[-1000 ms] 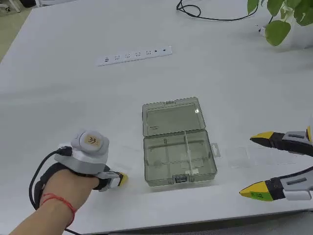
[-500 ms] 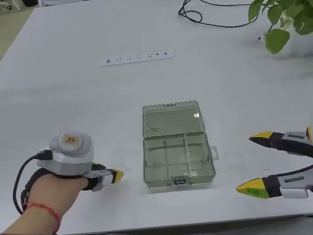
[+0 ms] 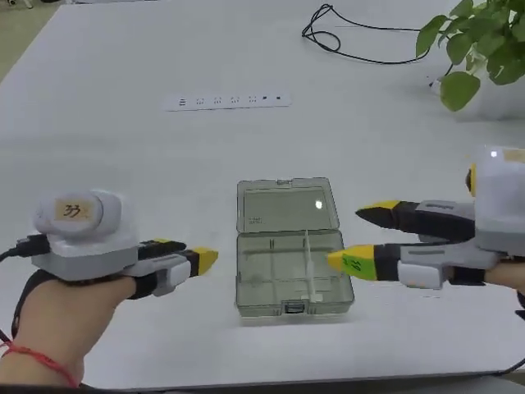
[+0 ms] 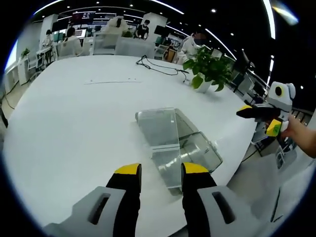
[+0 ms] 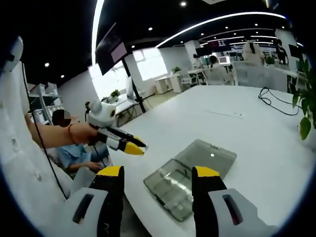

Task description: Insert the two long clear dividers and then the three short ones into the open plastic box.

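**A:** Any progress on the box [image 3: 283, 207]?

**B:** Sitting open mid-bench [image 3: 123, 148], between the two grippers. Looks like some clear dividers [image 3: 306, 254] already slotted inside, exact count hard to tell. Left gripper [image 3: 203, 259] part-open, holding nothing. Right gripper [image 3: 354, 236] spread wide, also holding nothing. Probably a few pieces left to fit.

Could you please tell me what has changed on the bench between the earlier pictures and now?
The right gripper has moved in from the right to the right edge of the plastic box. Its jaws are closer together but still open, holding nothing. The left gripper stays by the box's left side, open and empty. The box lies where it was, lid open; its slight shift in the picture comes from the camera.
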Action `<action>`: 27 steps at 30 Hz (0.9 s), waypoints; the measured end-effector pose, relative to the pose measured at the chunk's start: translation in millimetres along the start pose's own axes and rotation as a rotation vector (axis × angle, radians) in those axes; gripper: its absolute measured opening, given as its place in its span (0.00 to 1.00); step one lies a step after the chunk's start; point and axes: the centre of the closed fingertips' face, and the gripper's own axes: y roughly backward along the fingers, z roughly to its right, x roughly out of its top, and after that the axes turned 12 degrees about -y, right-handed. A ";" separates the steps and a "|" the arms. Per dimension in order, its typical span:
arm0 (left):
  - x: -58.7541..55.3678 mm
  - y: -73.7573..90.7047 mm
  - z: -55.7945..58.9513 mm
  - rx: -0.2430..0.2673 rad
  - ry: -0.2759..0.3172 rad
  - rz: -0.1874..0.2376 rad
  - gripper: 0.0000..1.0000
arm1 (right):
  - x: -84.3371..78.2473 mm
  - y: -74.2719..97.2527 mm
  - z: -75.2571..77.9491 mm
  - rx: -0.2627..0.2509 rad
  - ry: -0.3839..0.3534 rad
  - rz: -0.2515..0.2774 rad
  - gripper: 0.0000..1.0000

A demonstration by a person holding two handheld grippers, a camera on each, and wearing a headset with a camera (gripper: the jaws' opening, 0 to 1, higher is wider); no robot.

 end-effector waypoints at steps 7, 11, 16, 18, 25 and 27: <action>27.2 -0.6 30.6 -0.077 0.010 0.091 0.30 | 19.4 -28.8 -11.6 -0.016 -0.104 0.059 0.37; 34.8 -1.6 42.5 -0.113 0.014 0.122 0.30 | 19.9 -43.0 -14.7 -0.055 -0.165 0.059 0.28; 39.1 -3.9 54.9 -0.151 -0.003 0.142 0.30 | 12.4 -52.7 -14.7 -0.079 -0.205 0.037 0.22; 41.3 -3.7 58.0 -0.160 -0.005 0.150 0.30 | 9.2 -54.7 -15.8 -0.090 -0.216 0.029 0.21; 44.2 -3.2 64.3 -0.186 -0.023 0.160 0.30 | 9.4 -59.1 -18.8 -0.104 -0.240 0.035 0.15; 44.6 -2.8 64.5 -0.191 -0.024 0.162 0.30 | 9.6 -59.7 -18.9 -0.111 -0.246 0.037 0.12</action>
